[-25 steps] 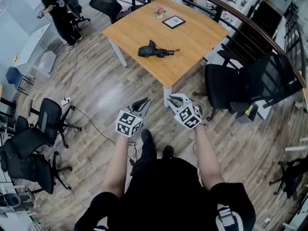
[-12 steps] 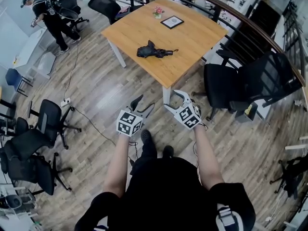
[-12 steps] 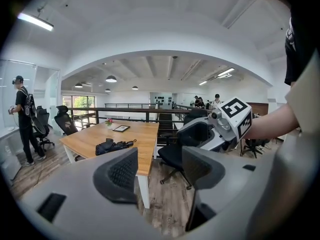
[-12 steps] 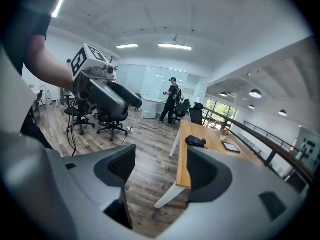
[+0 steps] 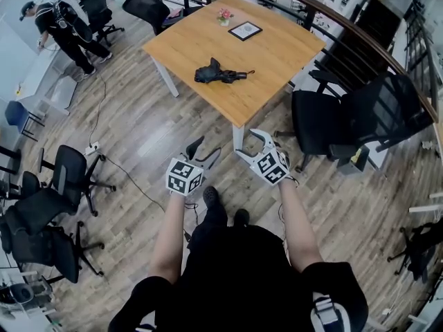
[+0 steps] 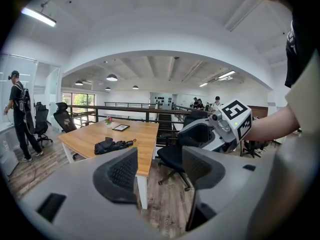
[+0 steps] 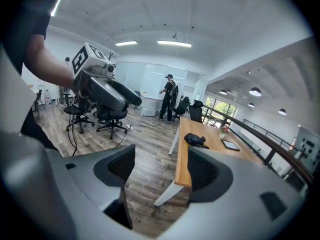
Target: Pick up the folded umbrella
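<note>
The folded black umbrella [image 5: 218,72] lies on the wooden table [image 5: 277,54], near its front-left side. It also shows in the left gripper view as the umbrella [image 6: 112,145] and in the right gripper view as the umbrella [image 7: 196,140]. Both grippers hover over the floor, short of the table's near corner and well away from the umbrella. My left gripper [image 5: 204,149] and right gripper [image 5: 252,142] have just been opening their jaws, with nothing between them. The left gripper [image 6: 159,166] and right gripper [image 7: 160,171] each look past empty pads toward the table.
A picture frame [image 5: 249,31] and a small flower pot [image 5: 223,16] sit at the table's far end. Black office chairs [image 5: 332,126] stand right of the table, and more chairs [image 5: 69,171] stand at the left. A person [image 5: 62,26] stands far left. A railing [image 5: 360,33] runs behind.
Both grippers' jaws went from shut to wide open. The hands stayed over the floor before the table. The person at the far left stepped further left.
</note>
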The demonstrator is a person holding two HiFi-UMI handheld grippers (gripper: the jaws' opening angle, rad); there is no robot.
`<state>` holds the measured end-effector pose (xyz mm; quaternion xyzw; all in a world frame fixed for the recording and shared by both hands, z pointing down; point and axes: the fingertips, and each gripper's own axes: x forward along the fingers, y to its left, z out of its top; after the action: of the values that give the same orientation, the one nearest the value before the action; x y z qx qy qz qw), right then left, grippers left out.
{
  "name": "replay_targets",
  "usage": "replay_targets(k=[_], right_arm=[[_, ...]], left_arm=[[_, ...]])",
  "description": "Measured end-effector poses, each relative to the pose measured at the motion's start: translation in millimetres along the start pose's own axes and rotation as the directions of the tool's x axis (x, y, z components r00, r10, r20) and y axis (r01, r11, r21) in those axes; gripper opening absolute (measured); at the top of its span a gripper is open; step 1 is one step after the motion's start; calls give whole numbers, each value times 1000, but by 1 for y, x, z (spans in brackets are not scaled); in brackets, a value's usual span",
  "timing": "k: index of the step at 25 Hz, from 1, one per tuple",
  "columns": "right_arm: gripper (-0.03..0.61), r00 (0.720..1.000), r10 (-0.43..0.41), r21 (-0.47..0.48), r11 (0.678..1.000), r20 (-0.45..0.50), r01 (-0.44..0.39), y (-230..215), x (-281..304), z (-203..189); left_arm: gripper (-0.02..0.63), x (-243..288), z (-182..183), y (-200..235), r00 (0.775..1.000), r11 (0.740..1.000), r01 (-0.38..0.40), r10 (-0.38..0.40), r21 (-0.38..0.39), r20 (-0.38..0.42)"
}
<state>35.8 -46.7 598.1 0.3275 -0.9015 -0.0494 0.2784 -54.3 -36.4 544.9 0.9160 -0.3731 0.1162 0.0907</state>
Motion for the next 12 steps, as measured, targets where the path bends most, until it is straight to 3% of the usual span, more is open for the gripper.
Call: replay_targets(k=[12], right_arm=[[344, 999, 9, 10, 1000, -36, -9, -13, 45, 8]], left_arm=[[279, 14, -2, 44, 999, 999, 42, -42, -25, -8]])
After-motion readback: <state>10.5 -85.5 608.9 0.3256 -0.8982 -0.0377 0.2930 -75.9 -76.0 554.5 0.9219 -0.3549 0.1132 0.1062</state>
